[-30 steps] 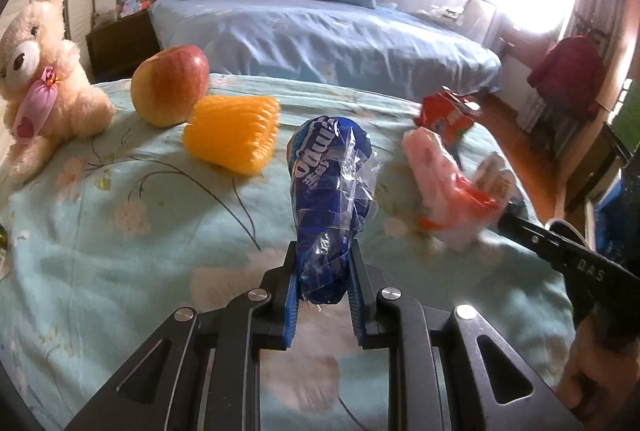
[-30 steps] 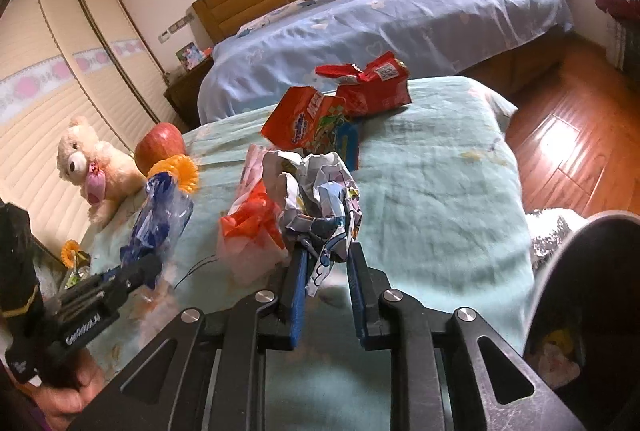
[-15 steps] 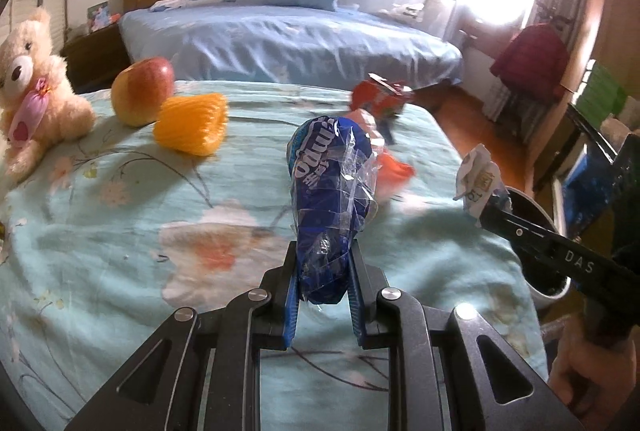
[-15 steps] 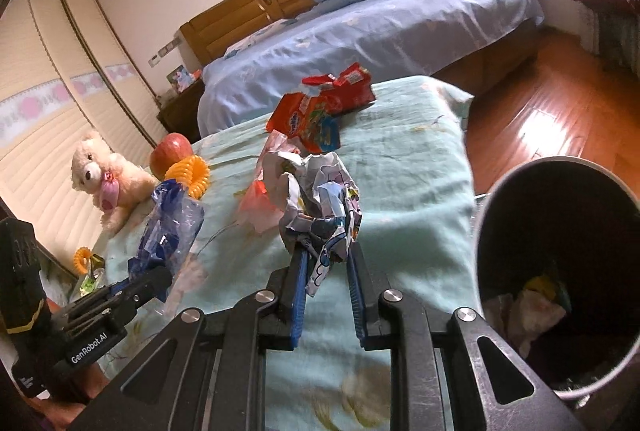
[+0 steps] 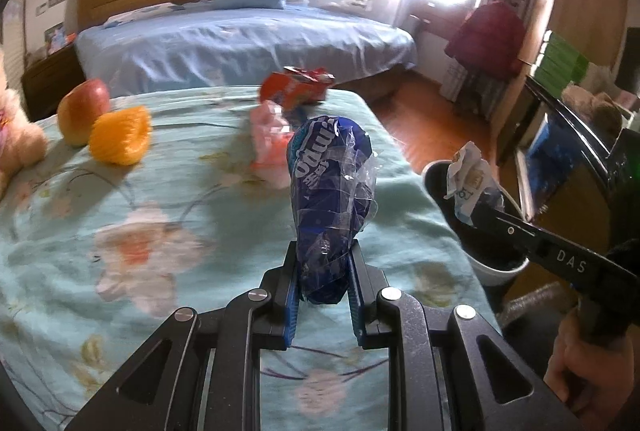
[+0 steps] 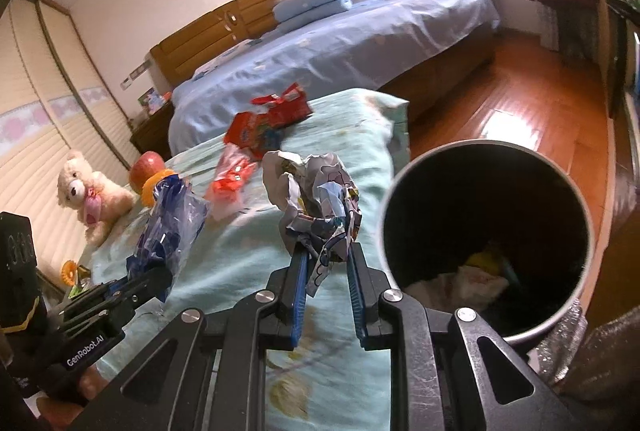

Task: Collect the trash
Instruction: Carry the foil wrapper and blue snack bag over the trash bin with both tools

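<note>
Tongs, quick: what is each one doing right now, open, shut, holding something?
Left tongs: shut on the blue plastic wrapper.
Right tongs: shut on the crumpled paper wrapper.

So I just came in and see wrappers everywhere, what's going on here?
A person is clearing trash off the floral bedspread with two handheld grippers. The left gripper is shut on a blue plastic wrapper; the right gripper is shut on a crumpled paper wrapper, beside the open trash bin. Red and pink packets lie uncollected on the spread.
</note>
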